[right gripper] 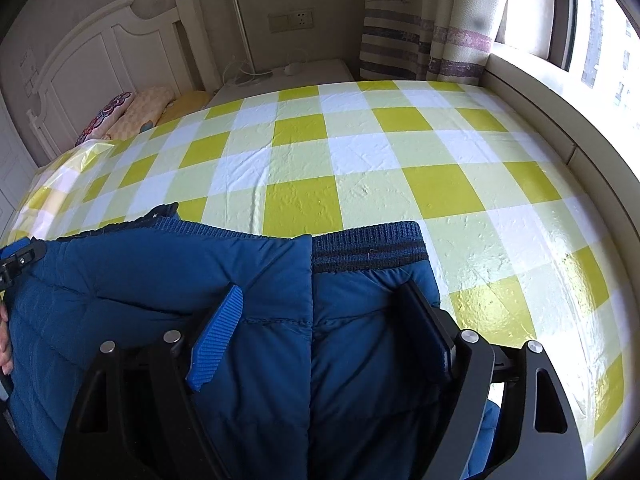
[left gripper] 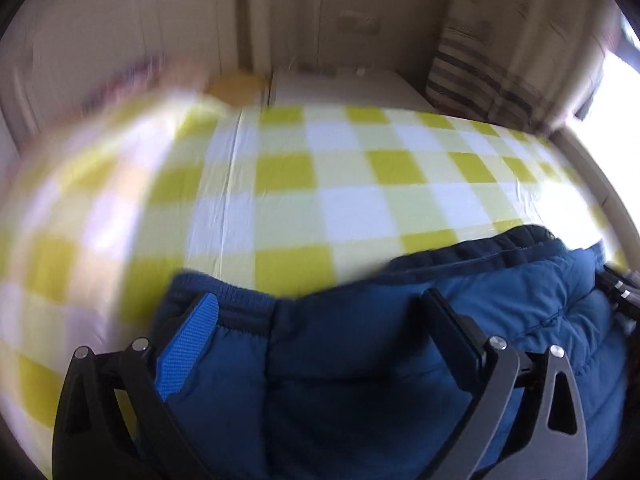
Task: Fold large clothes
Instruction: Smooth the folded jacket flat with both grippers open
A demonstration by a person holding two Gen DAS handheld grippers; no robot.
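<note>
A blue padded jacket (right gripper: 160, 280) with a dark ribbed hem (right gripper: 368, 248) lies on the near part of a bed covered by a yellow-and-white checked sheet (right gripper: 360, 152). My right gripper (right gripper: 322, 288) hovers over the jacket just behind the hem, open, with its fingers wide apart and fabric below them. In the blurred left wrist view the same jacket (left gripper: 360, 340) fills the lower frame. My left gripper (left gripper: 320, 296) stands open above it, near its ribbed edge. The left gripper's body (right gripper: 16, 260) also shows at the left edge of the right wrist view, beside a person's hand (right gripper: 5, 344).
A white headboard (right gripper: 100, 52) and patterned pillows (right gripper: 132, 112) are at the far left. A white bedside table (right gripper: 280, 76) with cables stands behind the bed. Striped curtains (right gripper: 400, 28) and a window sill (right gripper: 540, 92) run along the right.
</note>
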